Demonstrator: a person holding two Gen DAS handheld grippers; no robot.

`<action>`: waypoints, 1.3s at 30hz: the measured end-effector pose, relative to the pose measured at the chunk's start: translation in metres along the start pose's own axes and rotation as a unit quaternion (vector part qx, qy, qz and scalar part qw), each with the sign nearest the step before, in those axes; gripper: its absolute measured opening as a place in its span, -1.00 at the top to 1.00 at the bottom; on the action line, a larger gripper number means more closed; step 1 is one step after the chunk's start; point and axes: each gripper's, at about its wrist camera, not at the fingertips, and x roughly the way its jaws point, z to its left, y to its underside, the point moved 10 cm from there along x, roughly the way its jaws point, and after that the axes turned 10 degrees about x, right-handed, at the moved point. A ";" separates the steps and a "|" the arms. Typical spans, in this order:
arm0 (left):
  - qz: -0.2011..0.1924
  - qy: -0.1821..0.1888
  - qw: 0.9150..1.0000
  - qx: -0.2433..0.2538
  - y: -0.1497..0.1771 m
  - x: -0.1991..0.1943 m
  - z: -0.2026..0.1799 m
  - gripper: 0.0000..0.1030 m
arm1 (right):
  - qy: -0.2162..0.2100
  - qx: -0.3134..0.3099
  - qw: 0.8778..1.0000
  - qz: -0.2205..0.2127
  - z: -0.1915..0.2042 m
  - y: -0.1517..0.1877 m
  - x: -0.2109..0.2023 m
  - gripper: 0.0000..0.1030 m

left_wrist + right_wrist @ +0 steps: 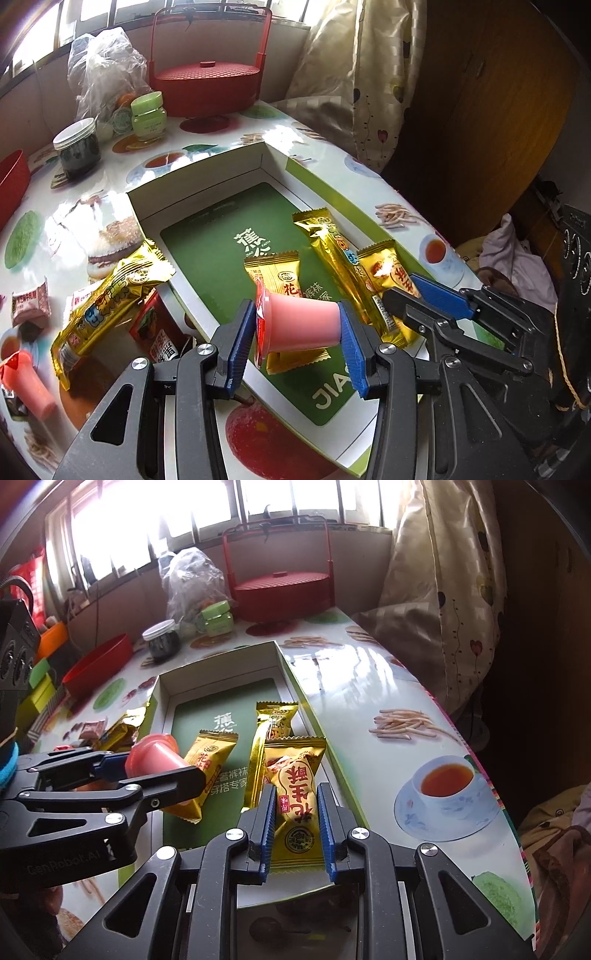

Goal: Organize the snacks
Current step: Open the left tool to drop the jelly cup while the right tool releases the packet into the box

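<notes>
Blue-padded fingers [240,343] of the left gripper [295,332] clamp a pink jelly cup [295,325] sideways, its red lid against one pad and its base against the other. Beneath and just beyond those fingers lies the open box [207,192] with its green floor, where a gold peanut candy packet [280,273] rests partly under the cup. The right gripper [295,805] has its fingers drawn narrow on a gold candy wrapper [295,797], pinched at both sides, held over the box's near edge. Just past its fingertips a long gold snack stick [266,738] lies in the box. Outside the box, left of the left fingers, sit another gold snack bag [107,299] and a second pink cup [29,384] on the table [369,686].
</notes>
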 end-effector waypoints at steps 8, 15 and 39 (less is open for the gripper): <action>0.002 -0.002 1.000 0.001 0.000 0.001 0.001 0.10 | -0.002 0.005 1.000 0.003 0.000 0.001 0.002 0.60; 0.002 -0.001 1.000 -0.002 -0.001 0.001 0.002 0.10 | -0.006 0.005 1.000 0.004 0.001 0.002 0.001 0.56; -0.027 -0.006 1.000 0.000 -0.001 -0.028 0.001 0.05 | -0.005 -0.004 1.000 -0.002 0.013 0.004 -0.007 0.27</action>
